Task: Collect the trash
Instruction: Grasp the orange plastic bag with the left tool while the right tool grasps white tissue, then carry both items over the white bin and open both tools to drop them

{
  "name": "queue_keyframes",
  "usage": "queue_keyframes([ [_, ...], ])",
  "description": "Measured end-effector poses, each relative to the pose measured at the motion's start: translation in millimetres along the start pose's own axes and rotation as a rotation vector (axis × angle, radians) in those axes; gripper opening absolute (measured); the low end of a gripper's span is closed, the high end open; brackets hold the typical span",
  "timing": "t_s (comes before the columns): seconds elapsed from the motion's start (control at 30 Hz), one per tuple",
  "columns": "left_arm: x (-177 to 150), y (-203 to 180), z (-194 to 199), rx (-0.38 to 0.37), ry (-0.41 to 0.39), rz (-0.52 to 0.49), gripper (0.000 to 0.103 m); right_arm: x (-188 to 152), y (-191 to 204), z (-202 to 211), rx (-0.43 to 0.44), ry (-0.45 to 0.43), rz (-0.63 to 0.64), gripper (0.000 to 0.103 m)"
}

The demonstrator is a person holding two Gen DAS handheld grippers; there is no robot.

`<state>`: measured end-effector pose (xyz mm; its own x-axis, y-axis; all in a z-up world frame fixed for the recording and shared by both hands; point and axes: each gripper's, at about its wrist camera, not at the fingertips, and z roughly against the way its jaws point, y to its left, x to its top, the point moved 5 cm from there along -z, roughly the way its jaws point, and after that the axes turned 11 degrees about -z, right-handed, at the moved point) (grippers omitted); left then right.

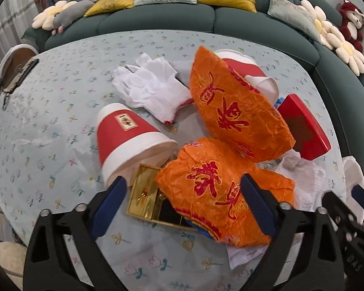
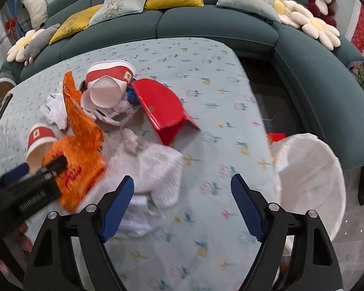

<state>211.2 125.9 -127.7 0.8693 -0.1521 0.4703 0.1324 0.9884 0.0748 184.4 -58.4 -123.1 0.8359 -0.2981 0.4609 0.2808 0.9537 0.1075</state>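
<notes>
On the flowered tablecloth (image 1: 48, 111) the trash lies in one loose heap: two crumpled orange wrappers, the near wrapper (image 1: 213, 194) and the far wrapper (image 1: 235, 106), a near cup (image 1: 131, 140) on its side with its mouth toward the camera, a far cup (image 2: 109, 84) tipped over behind, a white glove (image 1: 148, 87), a red box (image 1: 303, 131) and a gold box (image 1: 145, 196).

Both cups look empty as far as their mouths show. The gold box lies open, its inside half covered by the near wrapper. Off the table's right edge stands a bin (image 2: 313, 184) lined with a white bag; nothing can be made out inside it (only the right view shows it).

The left gripper (image 1: 184, 203) hovers over the near wrapper and gold box with its fingers spread, pads touching neither as far as I can tell. The right gripper (image 2: 182, 206) hangs over bare cloth with fingers apart, a white towel (image 2: 148, 169) by its left pad, which overlaps the towel's edge; contact is unclear.

The right view is motion-blurred around the towel and near wrapper. It shows the red box standing open like a tent, while the left view shows it only as a closed-looking slab. The glove is mostly hidden there behind the far wrapper.

A green sofa (image 2: 206, 24) with cushions curves along the far side.
</notes>
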Motion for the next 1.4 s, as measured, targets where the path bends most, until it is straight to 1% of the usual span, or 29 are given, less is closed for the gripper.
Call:
queue_keyframes([
  [0.03,0,0,-3,-0.008,0.004,0.000,0.082,2,3,-3,0.005,0.004,-0.001,0.074],
  [0.07,1,-1,-5,-0.018,0.006,-0.001,0.077,3,8,-7,0.015,0.011,-0.002,0.073],
  [0.1,1,-1,-6,-0.027,0.007,-0.003,0.072,4,12,-10,0.022,0.017,0.001,0.069],
  [0.13,1,-2,-8,-0.034,0.009,-0.006,0.069,4,18,-14,0.027,0.025,0.007,0.065],
  [0.17,1,-2,-8,-0.045,0.010,-0.008,0.065,4,21,-17,0.032,0.033,0.011,0.064],
  [0.23,2,-3,-9,-0.054,0.005,-0.010,0.064,2,28,-25,0.040,0.053,0.019,0.055],
  [0.27,1,-3,-9,-0.057,-0.002,-0.012,0.060,0,32,-29,0.046,0.066,0.025,0.052],
  [0.3,2,-4,-9,-0.059,-0.005,-0.015,0.056,-2,32,-31,0.048,0.073,0.027,0.046],
  [0.33,2,-4,-9,-0.062,-0.007,-0.018,0.055,-4,34,-33,0.053,0.081,0.030,0.040],
  [0.37,2,-4,-9,-0.060,-0.012,-0.018,0.051,-5,35,-35,0.059,0.087,0.033,0.037],
  [0.43,4,-5,-8,-0.057,-0.023,-0.020,0.045,-8,36,-35,0.065,0.090,0.039,0.023],
  [0.47,4,-5,-8,-0.056,-0.027,-0.021,0.037,-10,37,-35,0.070,0.092,0.044,0.019],
  [0.53,6,-5,-6,-0.055,-0.035,-0.020,0.034,-10,38,-33,0.070,0.085,0.057,0.010],
  [0.6,7,-5,-1,-0.050,-0.050,-0.023,0.029,-10,37,-28,0.072,0.076,0.065,0.009],
  [0.7,10,-7,9,-0.056,-0.073,-0.030,0.025,-7,35,-17,0.080,0.051,0.063,0.008],
  [0.8,14,-9,23,-0.061,-0.098,-0.031,0.024,-2,32,-3,0.092,0.027,0.054,0.007],
  [1.07,22,-23,70,-0.089,-0.169,-0.037,0.023,10,19,49,0.106,-0.066,0.044,0.007],
  [1.23,23,-51,101,-0.113,-0.210,-0.075,0.023,14,-2,80,0.091,-0.121,0.024,0.007],
  [1.4,17,-91,123,-0.155,-0.232,-0.136,0.023,11,-39,108,0.057,-0.164,-0.019,0.007],
])
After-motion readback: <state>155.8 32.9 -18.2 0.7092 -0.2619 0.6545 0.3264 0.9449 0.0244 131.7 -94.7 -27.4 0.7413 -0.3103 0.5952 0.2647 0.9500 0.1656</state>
